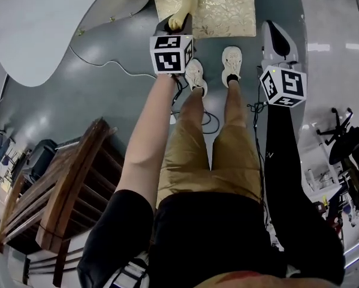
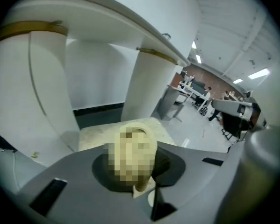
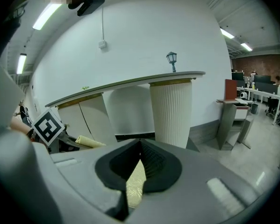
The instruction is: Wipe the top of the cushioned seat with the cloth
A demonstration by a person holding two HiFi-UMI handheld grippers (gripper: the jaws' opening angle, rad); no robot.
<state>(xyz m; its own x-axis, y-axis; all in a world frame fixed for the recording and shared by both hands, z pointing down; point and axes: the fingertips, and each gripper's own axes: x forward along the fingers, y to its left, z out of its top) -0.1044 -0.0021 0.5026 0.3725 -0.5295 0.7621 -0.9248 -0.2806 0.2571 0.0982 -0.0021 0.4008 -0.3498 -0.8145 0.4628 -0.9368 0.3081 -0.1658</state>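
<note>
Cushioned seat [image 1: 227, 8] is placed on floor [image 1: 107, 59] ahead | cloth [image 1: 182, 11] is clamped bunched in left gripper [image 1: 178, 21] jaws, held over seat's near edge, ready for wiping | right gripper [image 1: 277, 32] jaws are closed on nothing, parked aside.

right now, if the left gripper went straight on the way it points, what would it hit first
Probably the cushioned seat: the left gripper, shut on the yellow cloth, points at its gold top, so the cloth lands first.

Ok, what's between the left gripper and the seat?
The cloth, clamped in the left gripper, pokes out over the seat near its edge; the head view shows it.
</note>
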